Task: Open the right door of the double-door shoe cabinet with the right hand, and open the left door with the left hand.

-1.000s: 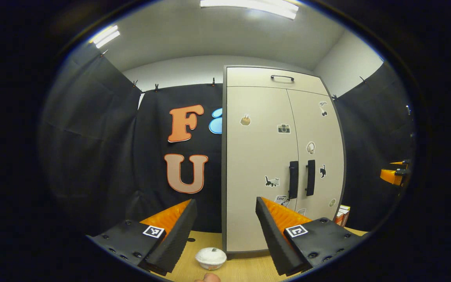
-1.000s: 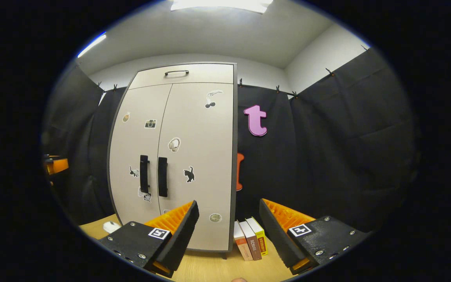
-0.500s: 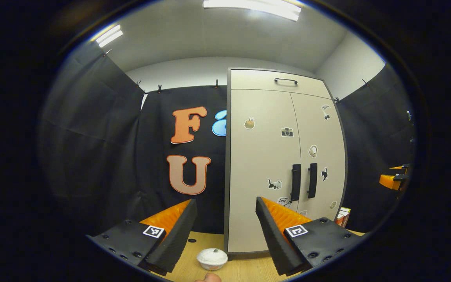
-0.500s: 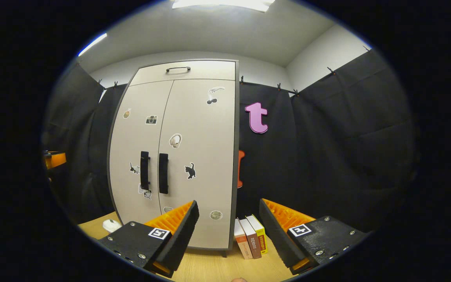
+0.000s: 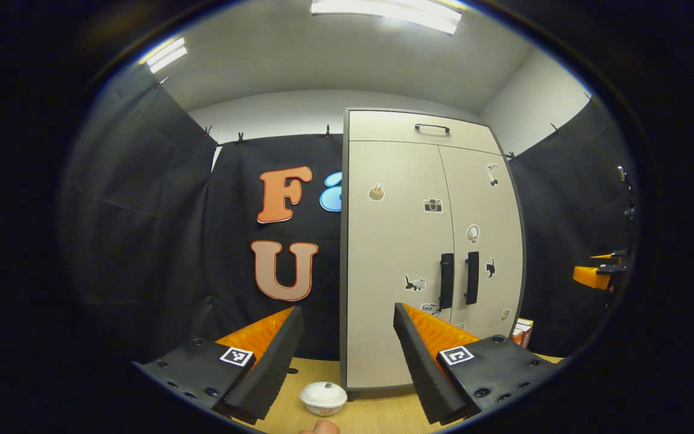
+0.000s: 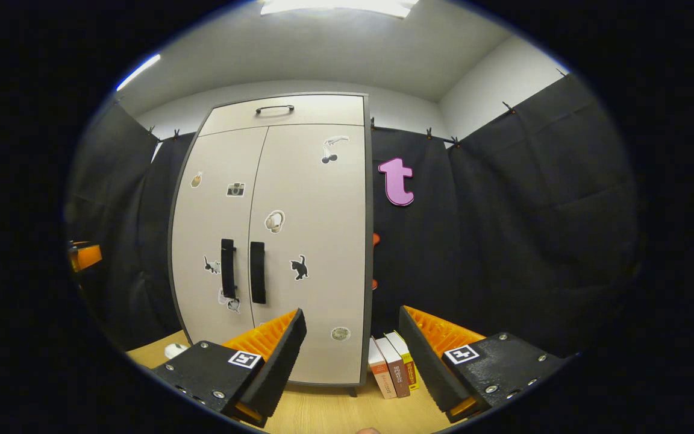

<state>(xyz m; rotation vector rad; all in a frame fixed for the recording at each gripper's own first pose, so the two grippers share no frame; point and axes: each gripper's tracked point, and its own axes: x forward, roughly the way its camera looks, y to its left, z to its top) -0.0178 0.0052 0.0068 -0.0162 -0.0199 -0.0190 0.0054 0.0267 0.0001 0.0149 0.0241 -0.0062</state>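
The beige double-door shoe cabinet [image 6: 275, 241] stands shut on the wooden desk [image 6: 323, 416], beyond both gaping, empty tongs, left [image 5: 344, 343] and right [image 6: 350, 343]. Three upright books [image 6: 392, 374], titles unreadable, stand just beside it; a white lidded bowl [image 5: 323, 398] sits before it.

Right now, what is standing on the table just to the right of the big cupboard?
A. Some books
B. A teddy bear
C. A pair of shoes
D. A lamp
A. In the right gripper view, some books stand upright on the table beside the right edge of the cupboard, whose two doors are both closed.
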